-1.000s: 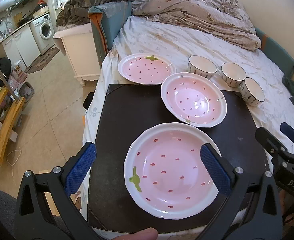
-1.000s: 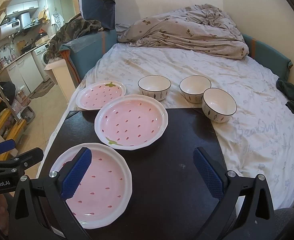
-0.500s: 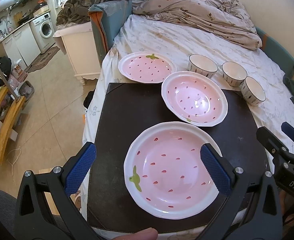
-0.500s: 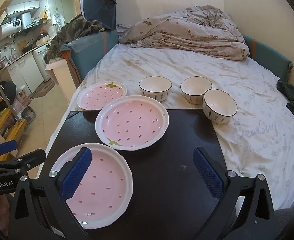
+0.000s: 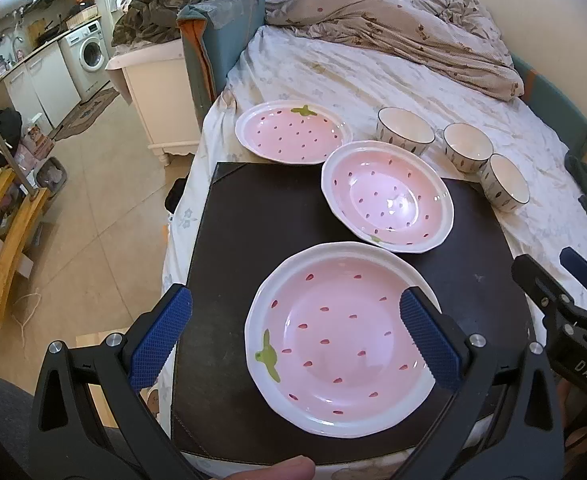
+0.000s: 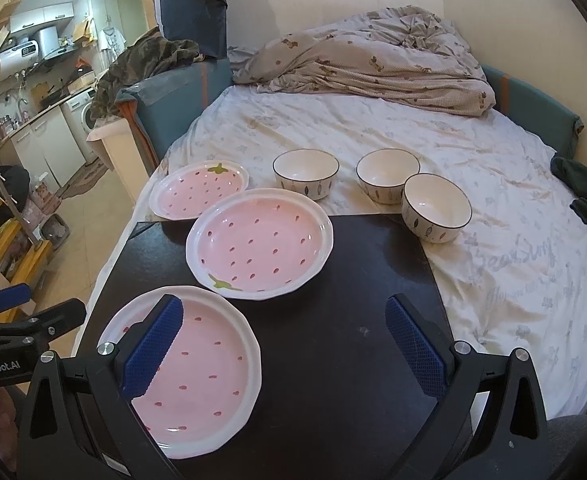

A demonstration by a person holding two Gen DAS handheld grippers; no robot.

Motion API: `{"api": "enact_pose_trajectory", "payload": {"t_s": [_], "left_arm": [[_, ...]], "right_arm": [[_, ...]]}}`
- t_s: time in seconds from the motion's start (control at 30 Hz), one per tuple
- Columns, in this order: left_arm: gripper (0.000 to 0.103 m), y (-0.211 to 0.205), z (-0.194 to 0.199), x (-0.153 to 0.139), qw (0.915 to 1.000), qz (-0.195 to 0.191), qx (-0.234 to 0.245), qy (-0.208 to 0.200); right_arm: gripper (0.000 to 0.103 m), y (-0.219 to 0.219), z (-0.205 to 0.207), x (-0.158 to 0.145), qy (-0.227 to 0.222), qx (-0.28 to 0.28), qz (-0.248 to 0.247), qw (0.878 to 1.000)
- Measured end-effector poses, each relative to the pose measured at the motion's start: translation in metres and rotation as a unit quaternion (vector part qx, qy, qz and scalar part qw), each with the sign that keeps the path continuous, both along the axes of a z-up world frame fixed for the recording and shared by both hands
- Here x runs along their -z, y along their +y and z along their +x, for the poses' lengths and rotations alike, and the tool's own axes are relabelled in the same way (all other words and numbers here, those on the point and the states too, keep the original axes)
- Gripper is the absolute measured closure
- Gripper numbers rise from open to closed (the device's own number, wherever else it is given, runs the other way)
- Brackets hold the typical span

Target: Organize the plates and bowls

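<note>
Three pink strawberry plates lie in a diagonal row. The near plate [image 5: 341, 316] [image 6: 197, 364] and the middle plate [image 5: 387, 196] [image 6: 259, 242] rest on a black board [image 5: 253, 232] [image 6: 333, 344]; the far plate [image 5: 293, 132] [image 6: 197, 194] lies on the bed sheet. Three white bowls [image 5: 405, 130] [image 5: 467, 146] [image 5: 507, 186] [image 6: 305, 172] [image 6: 387, 174] [image 6: 435, 206] stand on the sheet behind. My left gripper [image 5: 293, 332] hovers open above the near plate's left part. My right gripper [image 6: 285, 344] is open over the board, right of that plate.
The black board lies on a bed with a crumpled duvet [image 6: 373, 60] at the far end. A dark green cloth [image 6: 585, 196] lies at the right. Left of the bed are a tiled floor [image 5: 85, 216], a white cabinet [image 5: 157, 92] and wooden shelving [image 5: 1, 232].
Both views have shifted very slightly; plates, bowls and gripper jaws stay as they were.
</note>
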State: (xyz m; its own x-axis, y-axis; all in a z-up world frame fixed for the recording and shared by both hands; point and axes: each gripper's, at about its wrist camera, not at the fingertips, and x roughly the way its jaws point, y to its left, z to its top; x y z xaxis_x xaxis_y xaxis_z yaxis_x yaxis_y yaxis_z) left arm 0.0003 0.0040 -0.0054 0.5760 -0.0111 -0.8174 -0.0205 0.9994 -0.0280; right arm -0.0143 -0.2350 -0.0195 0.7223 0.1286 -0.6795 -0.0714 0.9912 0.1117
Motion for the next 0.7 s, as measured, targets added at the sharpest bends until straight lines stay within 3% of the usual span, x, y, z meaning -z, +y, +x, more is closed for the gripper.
{"api": "enact_pose_trajectory", "payload": {"t_s": [0.57,0.7], "left_arm": [[0.000,-0.002,0.003,0.000,1.0000,0.003,-0.002,0.002],[0.000,-0.009,0.017,-0.010,0.9998,0.010,0.017,0.005]], "right_arm": [[0.000,-0.005,0.001,-0.002,-0.001,-0.001,0.016,1.000],[0.000,-0.009,0.005,-0.009,0.002,-0.004,0.037,0.999]]}}
